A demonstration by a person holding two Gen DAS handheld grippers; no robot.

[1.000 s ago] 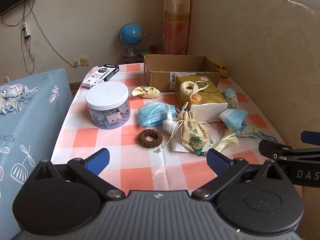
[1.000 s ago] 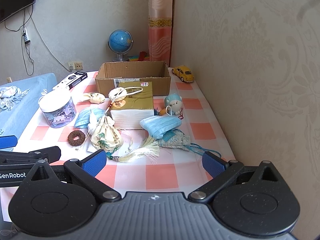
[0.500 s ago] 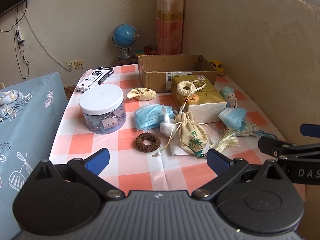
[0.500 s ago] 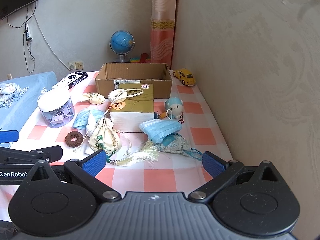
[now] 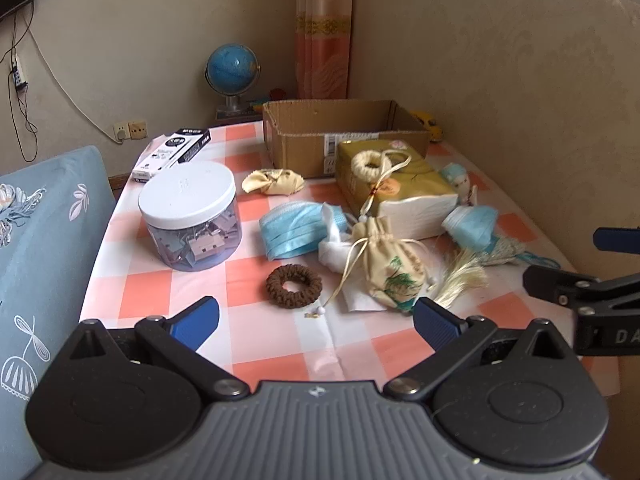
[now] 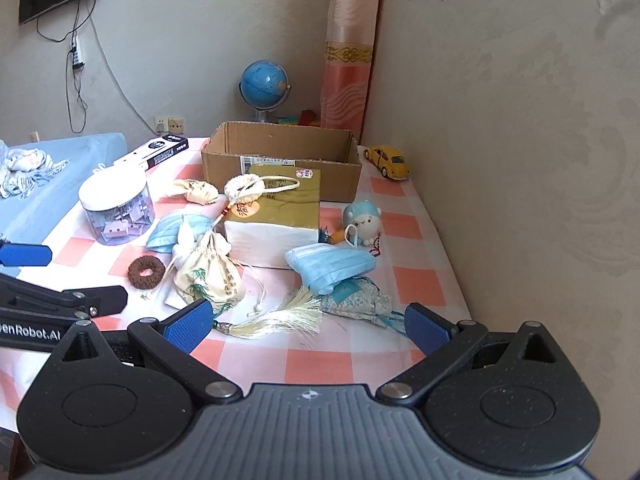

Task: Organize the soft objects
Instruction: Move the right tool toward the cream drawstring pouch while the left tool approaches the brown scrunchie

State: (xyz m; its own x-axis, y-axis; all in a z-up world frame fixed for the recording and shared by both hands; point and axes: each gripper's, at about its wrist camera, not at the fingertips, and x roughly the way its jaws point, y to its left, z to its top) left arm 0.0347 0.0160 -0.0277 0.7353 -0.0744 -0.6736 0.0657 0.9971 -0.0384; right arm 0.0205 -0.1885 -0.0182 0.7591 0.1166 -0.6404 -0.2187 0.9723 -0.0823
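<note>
Both grippers have advanced slightly toward the cardboard box [image 5: 344,128]; left gripper [image 5: 316,320] and right gripper [image 6: 306,322] remain spread, empty. Sorting has not begun.

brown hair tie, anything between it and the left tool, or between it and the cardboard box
Nothing lies between the open left tool and the brown hair tie, only bare tablecloth. Toward the cardboard box, a blue face mask and a yellow cloth bundle lie on the table.

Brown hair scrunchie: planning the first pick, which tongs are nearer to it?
Left. The brown hair scrunchie lies just ahead of the open left tongs; the right tongs sit further off, scrunchie to their left.
</note>
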